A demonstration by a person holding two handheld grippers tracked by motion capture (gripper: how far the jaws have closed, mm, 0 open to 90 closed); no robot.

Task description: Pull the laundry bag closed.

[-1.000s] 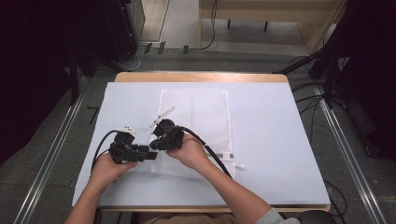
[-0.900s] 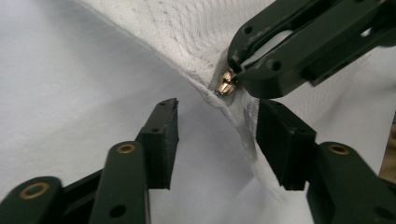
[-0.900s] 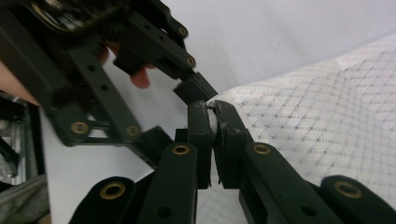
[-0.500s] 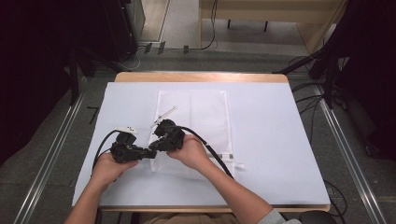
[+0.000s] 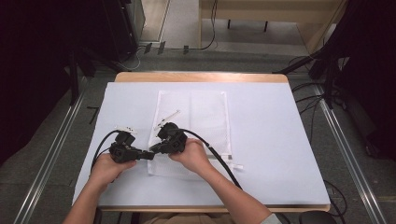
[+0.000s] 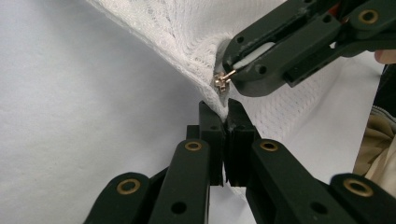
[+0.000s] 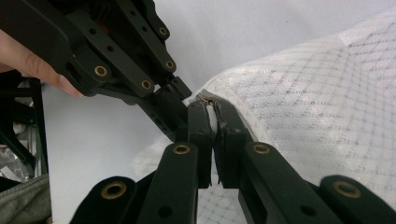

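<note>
The right gripper [image 6: 238,70] hides most of the zipper pull [image 6: 221,80].

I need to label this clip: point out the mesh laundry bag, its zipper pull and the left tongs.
mesh laundry bag [image 5: 205,112]: high view, on its flat upper netting.
zipper pull [image 6: 220,81]: left gripper view, on the small metal slider.
left tongs [image 6: 224,114]: left gripper view, between the tips shut on the bag's edge.

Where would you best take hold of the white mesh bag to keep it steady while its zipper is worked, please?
Probably the mesh bag edge at its near left corner, just below the zipper slider, coming in from the left, as the left gripper does; the right gripper pinches the zipper pull there.
</note>
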